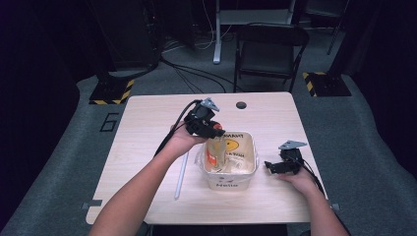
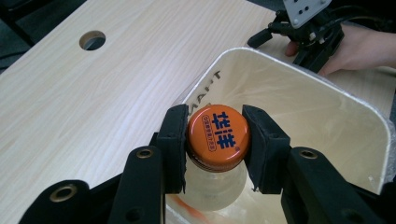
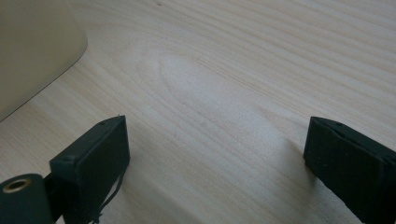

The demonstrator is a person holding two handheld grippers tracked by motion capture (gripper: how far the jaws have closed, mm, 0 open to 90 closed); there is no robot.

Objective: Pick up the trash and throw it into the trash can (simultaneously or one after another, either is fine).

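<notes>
Bottle [image 2: 212, 186]: clear, pale liquid, orange cap [image 2: 217, 136] with blue characters; upright inside the bin, against its left wall, neck above the rim; red label visible in the high view [image 1: 212, 158].
Left gripper [image 2: 217, 140]: clenched on the cap, one pad at each side; over the bin's far-left corner in the high view [image 1: 210, 129].
Bin [image 2: 299, 74]: white, squarish, plastic-lined, black lettering on the walls; near the tabletop's middle, toward the near edge [image 1: 253, 147].
Right gripper [image 3: 217, 154]: released, jaws wide apart over bare wood; just right of the bin, near the tabletop's right edge [image 1: 272, 166].
Rod [image 1: 181, 175]: pale, thin; flat on the tabletop left of the bin, pointing toward the near edge.
Hole [image 1: 241, 104]: round, near the far edge.
</notes>
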